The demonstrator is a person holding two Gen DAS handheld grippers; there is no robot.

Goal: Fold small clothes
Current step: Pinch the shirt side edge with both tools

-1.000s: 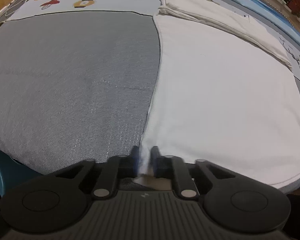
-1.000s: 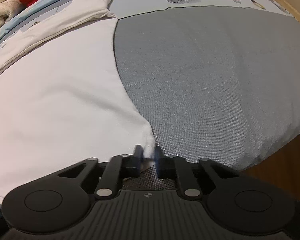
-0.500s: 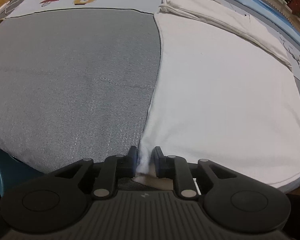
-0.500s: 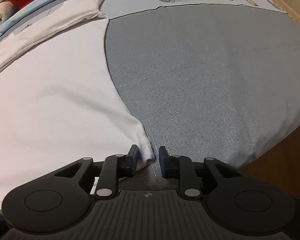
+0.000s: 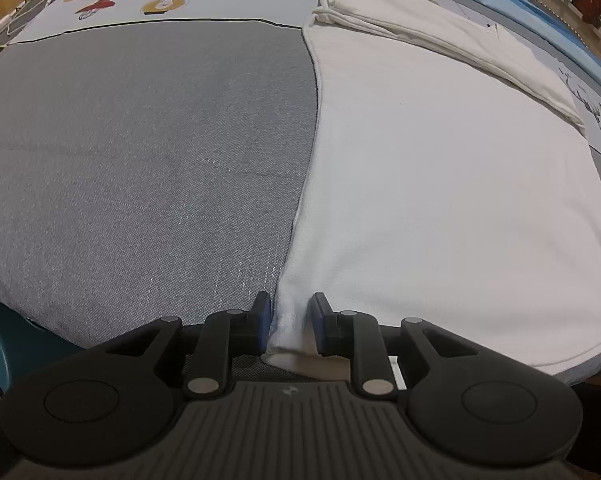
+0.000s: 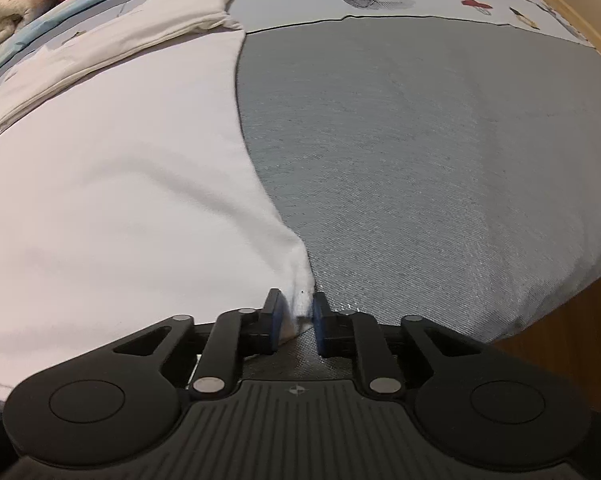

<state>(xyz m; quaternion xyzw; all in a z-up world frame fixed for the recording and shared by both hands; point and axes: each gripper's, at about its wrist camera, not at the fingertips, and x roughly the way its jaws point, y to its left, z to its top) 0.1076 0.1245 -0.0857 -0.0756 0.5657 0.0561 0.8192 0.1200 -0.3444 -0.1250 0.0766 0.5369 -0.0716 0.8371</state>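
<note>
1. The white garment (image 5: 440,200) lies spread flat on the grey cushion (image 5: 140,160), its far end already turned over into a folded band (image 5: 420,28). I read it as laid out this way so the near hem can be carried up to meet that band.

2. My left tool (image 5: 289,322) sits at the near left corner of the garment. Its jaws have just been opening and now stand narrowly apart, with the corner of cloth between them. The cloth lies against the left pad, and there is a gap before the right one, so I judge this corner to be loose rather than pinched.

3. My right tool (image 6: 296,318) sits at the near right corner. Its jaws have just been closing, and they are now nearly together, with a bunched tuft of white cloth between the blue pads (image 6: 275,320). The fabric puckers towards the pads, which suggests a real grip.

4. Holding one corner in each tool keeps the hem stretched straight, so the fold should land square.

5. Both hands point steeply down at the cushion's near edge, with the tools tipped forward and level with each other.

6. Before lifting, I would want the left corner pinched again.
</note>
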